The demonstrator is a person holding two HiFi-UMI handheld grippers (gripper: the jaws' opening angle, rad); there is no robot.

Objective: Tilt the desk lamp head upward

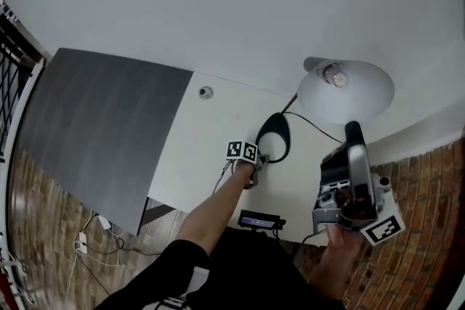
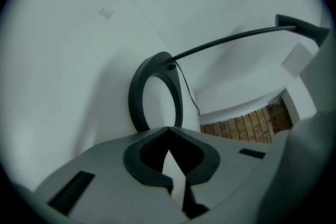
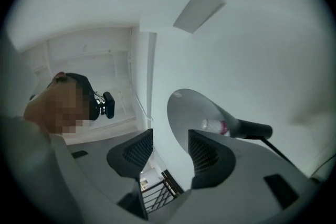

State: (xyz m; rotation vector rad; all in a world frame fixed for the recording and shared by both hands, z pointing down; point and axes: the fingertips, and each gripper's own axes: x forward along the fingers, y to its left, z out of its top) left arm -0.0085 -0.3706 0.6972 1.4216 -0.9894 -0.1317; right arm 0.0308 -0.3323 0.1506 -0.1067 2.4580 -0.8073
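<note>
**A:** Where is the lamp head (image 1: 347,92) right now?

**B:** Up and to the right of the lamp base (image 1: 275,136), at the end of the thin stem (image 2: 231,39) that rises from the ring. Its open mouth faces the person rather than the desk (image 1: 211,149), so the bulb (image 3: 212,125) shows inside. I'd judge it's partly raised, but I can't tell how much tilt is left to do.

**A:** And the two tools?

**B:** The left gripper (image 2: 168,128) is clenched tight with nothing between its jaws. Its tip is right at the near rim of the base, but I can't tell whether it presses on the ring. The right gripper (image 3: 170,132) is released, its jaws apart and empty. It's held to the right of the base, near the shade but not touching it.

**A:** How should the tilt go, then?

**B:** Pin the base first. A light ring like that would probably slide or tip once the head is pushed. Then bring the open jaws over the shade's rim on the edge farthest from the base and close gently on the thin metal. Swing it up in a slow arc about the neck instead of pulling straight.

**A:** Any risk?

**B:** The rim looks smooth and curved, so a shallow bite could slip off.
</note>
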